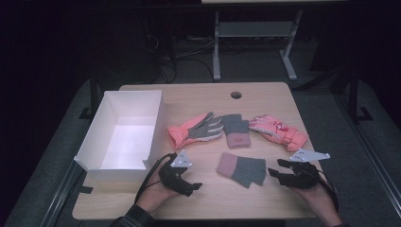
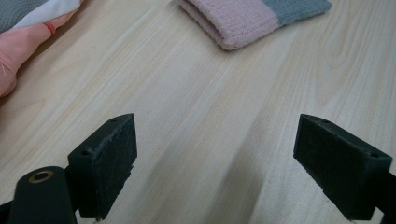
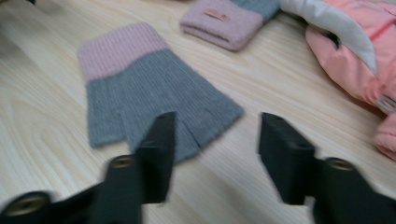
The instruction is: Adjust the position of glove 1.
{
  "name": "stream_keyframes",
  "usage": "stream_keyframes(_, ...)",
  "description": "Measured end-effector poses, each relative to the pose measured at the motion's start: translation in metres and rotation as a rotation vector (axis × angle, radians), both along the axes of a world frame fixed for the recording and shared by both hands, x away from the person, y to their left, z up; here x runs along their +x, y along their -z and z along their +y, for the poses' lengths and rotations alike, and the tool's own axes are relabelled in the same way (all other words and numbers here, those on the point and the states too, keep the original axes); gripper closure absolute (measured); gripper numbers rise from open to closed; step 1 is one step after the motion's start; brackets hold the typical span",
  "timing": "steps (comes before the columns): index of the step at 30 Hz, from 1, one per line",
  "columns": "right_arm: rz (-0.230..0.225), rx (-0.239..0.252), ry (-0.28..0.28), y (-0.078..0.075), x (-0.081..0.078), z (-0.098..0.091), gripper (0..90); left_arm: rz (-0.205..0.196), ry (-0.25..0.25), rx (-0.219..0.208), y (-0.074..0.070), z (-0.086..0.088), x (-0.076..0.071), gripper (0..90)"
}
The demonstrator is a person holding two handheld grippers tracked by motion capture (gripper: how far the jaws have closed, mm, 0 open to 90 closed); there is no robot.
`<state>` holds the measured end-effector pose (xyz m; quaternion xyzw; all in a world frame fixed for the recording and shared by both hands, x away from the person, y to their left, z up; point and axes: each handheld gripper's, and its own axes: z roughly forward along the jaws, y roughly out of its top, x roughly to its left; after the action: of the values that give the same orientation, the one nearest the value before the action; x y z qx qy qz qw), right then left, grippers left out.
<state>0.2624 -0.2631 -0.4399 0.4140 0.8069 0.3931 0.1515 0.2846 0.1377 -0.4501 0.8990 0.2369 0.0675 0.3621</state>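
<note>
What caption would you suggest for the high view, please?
Two open hand-held grippers, left gripper and right gripper, flank a grey-and-pink knit glove beside a white box.

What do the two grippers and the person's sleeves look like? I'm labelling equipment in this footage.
Both grippers, left and right, are black with two blocky, flat-faced jaws. Each carries a grey three-cornered plate with small dark dots on top. A black cable trails from each back toward the person. A brass-coloured ring sits near the jaw base. At the left wrist, a dark checked sleeve cuff shows.
</note>
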Motion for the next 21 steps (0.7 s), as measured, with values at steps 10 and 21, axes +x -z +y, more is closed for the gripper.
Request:
stream_keyframes(10, 0.018, 0.035, -0.073, -0.004, 0.013, 0.023, 90.0, -0.004, 0.003, 0.015, -0.002, 0.004, -0.003, 13.0)
stream_keyframes(21, 0.014, 0.072, -0.150, -0.008, 0.037, 0.053, 90.0, -0.016, -0.017, -0.013, 0.000, 0.003, -0.003, 13.5)
